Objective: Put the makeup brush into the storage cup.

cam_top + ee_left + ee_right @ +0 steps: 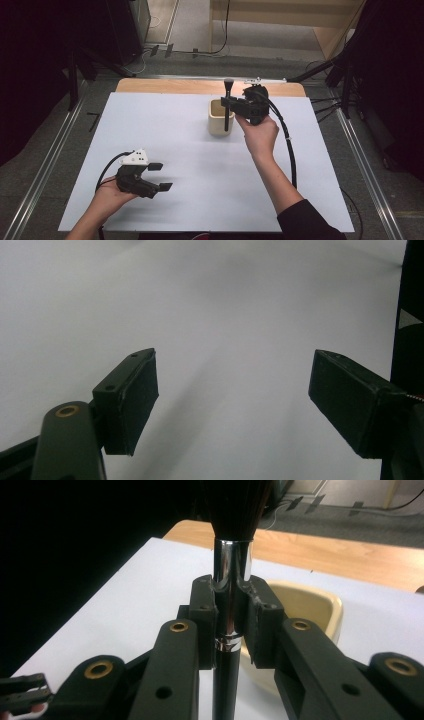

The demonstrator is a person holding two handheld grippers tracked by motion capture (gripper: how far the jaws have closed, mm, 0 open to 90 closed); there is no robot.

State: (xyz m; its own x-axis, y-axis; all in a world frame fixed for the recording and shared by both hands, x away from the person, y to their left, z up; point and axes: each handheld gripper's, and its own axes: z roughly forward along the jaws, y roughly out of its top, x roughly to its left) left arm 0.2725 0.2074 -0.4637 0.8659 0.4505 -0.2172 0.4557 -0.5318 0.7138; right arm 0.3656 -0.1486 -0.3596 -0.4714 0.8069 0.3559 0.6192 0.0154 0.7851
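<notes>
A makeup brush (228, 102) with a black handle, chrome ferrule and dark bristles stands upright, its lower end inside a cream cup (218, 123) near the table's far middle. My right gripper (230, 102) is shut on the brush; in the right gripper view its jaws clamp the chrome ferrule (231, 595), with the cup (307, 605) just behind. My left gripper (161, 176) rests low at the front left, open, with nothing between its fingers (131, 400) but the bare white surface.
A white sheet (165, 130) covers the table, with a wooden strip (170, 86) showing along the far edge. Metal rails (45, 150) run along both sides. A black cable (290, 145) trails from the right gripper across the table's right part.
</notes>
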